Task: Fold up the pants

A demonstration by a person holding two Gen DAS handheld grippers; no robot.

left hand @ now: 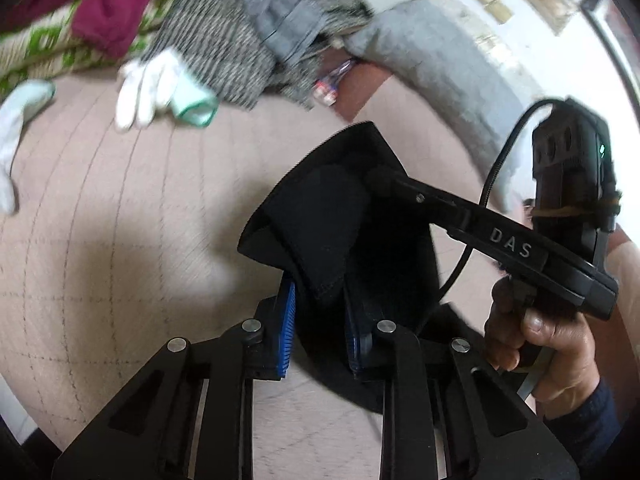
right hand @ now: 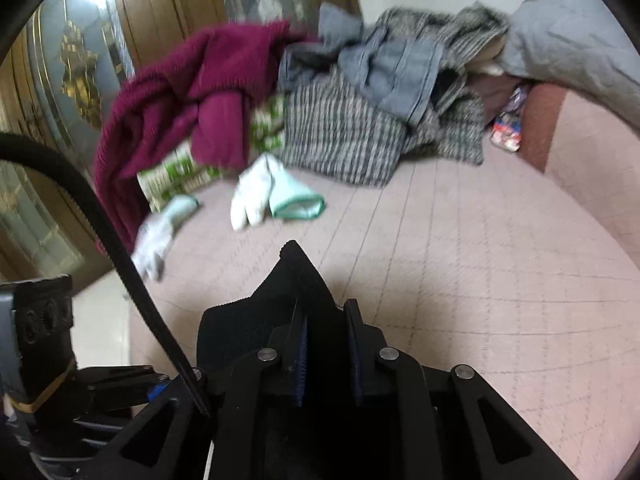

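Black pants [left hand: 320,220] hang bunched in front of my left gripper [left hand: 320,320], whose blue pads are shut on a fold of the cloth. My right gripper [left hand: 378,178] reaches in from the right, held by a hand [left hand: 540,340], and its tip meets the same black cloth higher up. In the right wrist view the right gripper [right hand: 328,356] is shut on a peaked edge of the pants [right hand: 296,280]. Both grips hold the cloth above the pink quilted bed cover [right hand: 460,280]. The rest of the pants is hidden below the grippers.
A pile at the back of the bed holds a maroon garment [right hand: 192,92], a grey striped knit [right hand: 340,136] and a blue-grey garment [right hand: 392,68]. Two white gloves [right hand: 260,192] lie nearer. A grey quilt [right hand: 572,40] sits at the right, a wooden cabinet [right hand: 60,80] at the left.
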